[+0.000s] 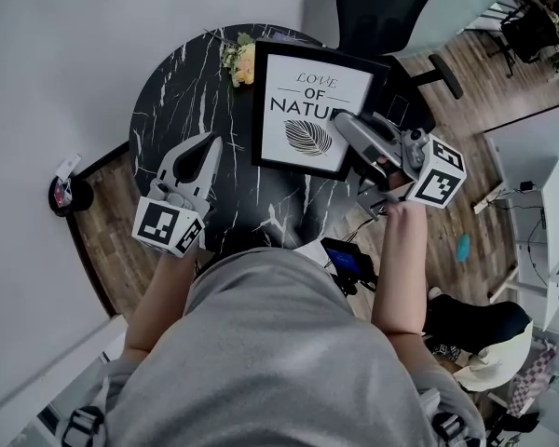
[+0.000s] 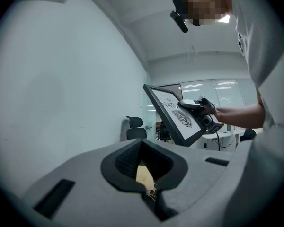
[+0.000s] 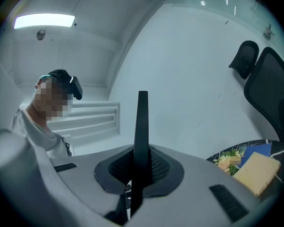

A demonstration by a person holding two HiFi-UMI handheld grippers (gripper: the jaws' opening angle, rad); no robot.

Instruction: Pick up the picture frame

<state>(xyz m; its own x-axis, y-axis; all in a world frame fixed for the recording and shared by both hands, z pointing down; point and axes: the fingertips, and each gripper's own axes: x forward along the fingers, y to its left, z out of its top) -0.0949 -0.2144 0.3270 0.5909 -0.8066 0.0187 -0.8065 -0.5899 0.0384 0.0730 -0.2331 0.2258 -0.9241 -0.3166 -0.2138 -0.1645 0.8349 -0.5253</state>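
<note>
The picture frame [image 1: 307, 110] is black with a white print of a leaf and lettering. It is held tilted above the round black marble table [image 1: 177, 101]. My right gripper [image 1: 347, 125] is shut on the frame's right edge. In the right gripper view the frame [image 3: 142, 126] stands edge-on between the jaws of that gripper [image 3: 139, 174]. My left gripper [image 1: 208, 147] hovers over the table's left part, away from the frame, with its jaws together. The left gripper view shows the frame [image 2: 177, 119] off to the right, and a small tan scrap in the hollow of that gripper [image 2: 144, 174].
A bunch of pale flowers [image 1: 240, 60] lies at the table's far edge, next to a tan block [image 3: 256, 171]. A black office chair [image 1: 382, 7] stands behind the table. A wall runs along the left. A small black device [image 1: 349, 261] hangs at the person's waist.
</note>
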